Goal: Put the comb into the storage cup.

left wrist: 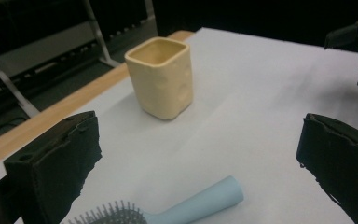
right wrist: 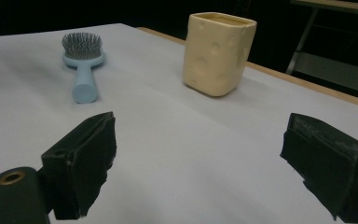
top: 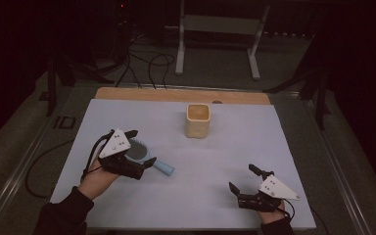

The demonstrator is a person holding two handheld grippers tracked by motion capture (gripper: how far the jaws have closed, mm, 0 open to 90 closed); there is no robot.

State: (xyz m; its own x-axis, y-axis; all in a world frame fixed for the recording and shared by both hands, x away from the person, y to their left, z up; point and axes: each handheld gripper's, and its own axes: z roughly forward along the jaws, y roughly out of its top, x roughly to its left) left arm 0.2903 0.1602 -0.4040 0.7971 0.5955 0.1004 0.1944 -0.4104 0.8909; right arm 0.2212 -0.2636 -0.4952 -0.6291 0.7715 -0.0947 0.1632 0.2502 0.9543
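Standing mid-table, cream cup (top: 198, 120); blue hairbrush (top: 147, 157) under open left tongs (top: 139, 147); right tongs (top: 245, 180) open.

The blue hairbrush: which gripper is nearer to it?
Left. The left gripper hangs right over the hairbrush, fingers open; the right gripper sits far across the table, nearer the person.

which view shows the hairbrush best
The right gripper view: the whole hairbrush lies unobstructed, bristles up. The left gripper view cuts off most of its head, and in the high view the left gripper partly covers it.
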